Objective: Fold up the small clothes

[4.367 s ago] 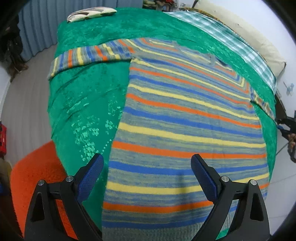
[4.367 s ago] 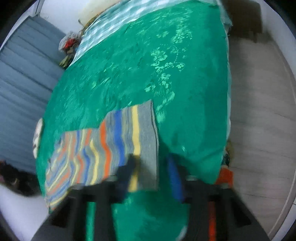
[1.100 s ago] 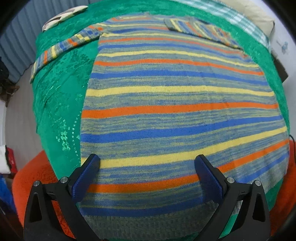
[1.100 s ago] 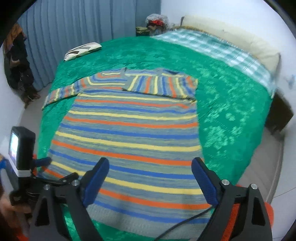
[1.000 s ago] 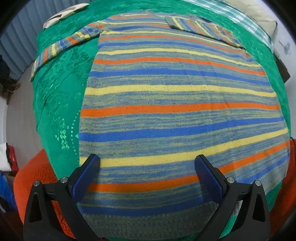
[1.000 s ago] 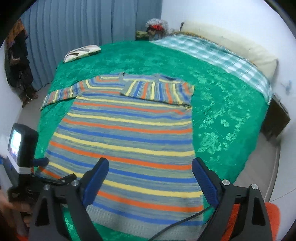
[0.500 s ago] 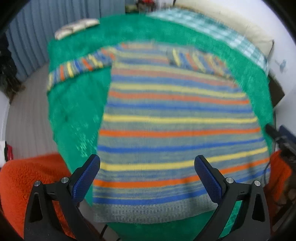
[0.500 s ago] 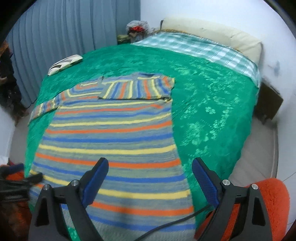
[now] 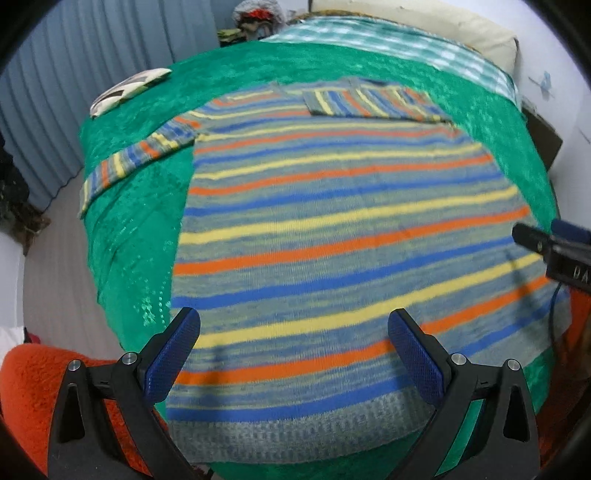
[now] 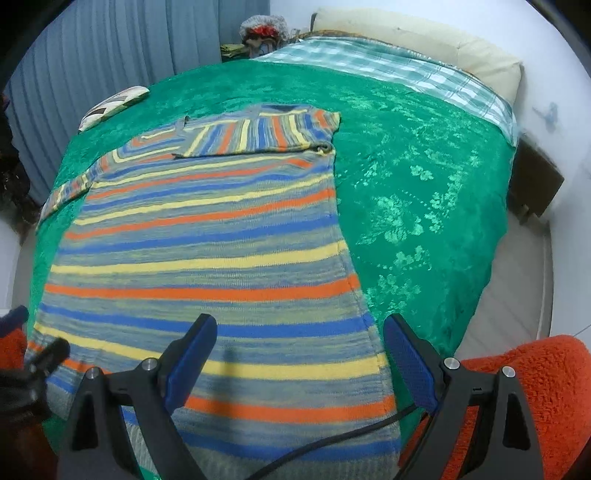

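A striped sweater [image 9: 332, 236] lies flat on a green bedspread [image 10: 424, 192], hem toward the near edge of the bed, neck toward the far end. Stripes run orange, blue, yellow & grey. One sleeve [image 10: 258, 133] is folded across the chest; the other sleeve [image 9: 136, 162] stretches out sideways over the bedspread toward a blue curtain [image 10: 129, 40].

Left gripper [image 9: 293, 350] hangs over the hem w/ jaws spread wide, nothing between them, not touching the knit. Right gripper [image 10: 299, 354] hangs over the sweater's side edge near the hem, jaws also spread wide & empty. A black cable [image 10: 332, 439] crosses the hem below it.

A small patterned pillow [image 10: 110, 105] sits at the far corner. A checked blanket [image 10: 388, 62] & cream pillow [image 10: 424, 33] lie at the head end. Orange fuzzy fabric [image 10: 535, 387] shows at the near corners.
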A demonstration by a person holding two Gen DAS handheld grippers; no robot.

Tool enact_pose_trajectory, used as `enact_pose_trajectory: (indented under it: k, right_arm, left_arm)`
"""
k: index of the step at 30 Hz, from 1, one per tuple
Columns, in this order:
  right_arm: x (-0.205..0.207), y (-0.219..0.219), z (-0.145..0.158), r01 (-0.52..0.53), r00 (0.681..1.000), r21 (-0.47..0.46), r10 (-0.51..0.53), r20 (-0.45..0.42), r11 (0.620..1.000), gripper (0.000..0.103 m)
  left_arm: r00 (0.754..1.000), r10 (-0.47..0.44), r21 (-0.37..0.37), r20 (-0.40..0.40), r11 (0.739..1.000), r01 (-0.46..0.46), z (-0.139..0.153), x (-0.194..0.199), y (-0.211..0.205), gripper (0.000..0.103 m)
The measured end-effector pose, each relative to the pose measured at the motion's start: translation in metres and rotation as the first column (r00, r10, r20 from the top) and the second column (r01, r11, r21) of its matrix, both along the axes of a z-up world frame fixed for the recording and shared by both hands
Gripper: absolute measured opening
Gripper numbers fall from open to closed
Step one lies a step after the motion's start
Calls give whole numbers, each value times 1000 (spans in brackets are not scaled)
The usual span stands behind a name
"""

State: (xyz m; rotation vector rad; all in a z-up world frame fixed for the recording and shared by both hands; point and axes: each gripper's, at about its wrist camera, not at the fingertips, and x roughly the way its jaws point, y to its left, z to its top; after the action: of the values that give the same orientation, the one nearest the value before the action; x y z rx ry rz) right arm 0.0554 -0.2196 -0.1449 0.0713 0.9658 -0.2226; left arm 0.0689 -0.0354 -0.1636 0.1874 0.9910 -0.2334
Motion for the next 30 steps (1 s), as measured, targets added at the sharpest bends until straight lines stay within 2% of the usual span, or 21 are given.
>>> enact_pose_trajectory:
  k: [5, 9, 13, 14, 16, 17, 19, 21, 22, 23, 24, 26, 27, 28, 30]
  right_arm:
    - [2, 2, -3, -8, 1000, 12, 8, 3, 1000, 91]
    - [4, 6, -2, -23, 1000, 24, 22, 16, 999, 91]
    - [6, 12, -2, -47, 999, 31, 47, 16, 998, 91]
    - [5, 13, -1, -54, 998, 30, 54, 18, 998, 91]
    - [4, 16, -1, -68, 998, 24, 67, 19, 997, 91]
    - [4, 17, -1, -72, 997, 22, 72, 20, 997, 91]
    - [5, 19, -1, -77, 997, 21, 77, 20, 997, 91]
    - [5, 19, -1, -77, 997, 21, 77, 20, 997, 91]
    - [4, 19, -2, -77, 997, 17, 77, 18, 997, 91]
    - [4, 19, -2, -77, 997, 15, 77, 16, 997, 91]
    - [4, 19, -2, -76, 997, 11, 76, 12, 997, 91]
    - [4, 18, -4, -73, 997, 9, 73, 5, 997, 91]
    - [4, 18, -5, -71, 997, 7, 71, 1, 997, 91]
    - [5, 19, -6, -71, 997, 6, 71, -3, 997, 91]
    - [5, 20, -7, -75, 997, 3, 75, -8, 997, 91]
  left_arm:
    - [1000, 21, -32, 4, 999, -21, 1, 1, 8, 102]
    - [996, 80, -75, -34, 994, -82, 1, 15, 27, 102]
    - [985, 162, -169, -56, 971, -170, 12, 54, 71, 102]
    - [977, 200, -205, -70, 956, -210, 15, 73, 92, 102]
    - [953, 282, -271, -112, 914, -302, 14, 114, 137, 102]
    - [932, 343, -289, -120, 886, -363, 13, 131, 161, 102]
    - [868, 474, -337, -147, 801, -494, 5, 160, 212, 102]
    - [777, 583, -414, -238, 663, -624, -13, 185, 269, 101]
    - [751, 602, -432, -270, 622, -653, -20, 191, 284, 101]
    - [713, 626, -446, -314, 566, -693, -30, 199, 303, 101]
    - [682, 645, -447, -346, 526, -724, -40, 205, 316, 101]
    - [652, 663, -445, -368, 491, -749, -51, 214, 329, 100]
    - [649, 662, -448, -374, 484, -752, -55, 218, 333, 99]
    - [651, 655, -451, -383, 483, -751, -61, 224, 334, 95]
    - [656, 636, -458, -405, 480, -748, -71, 234, 334, 77]
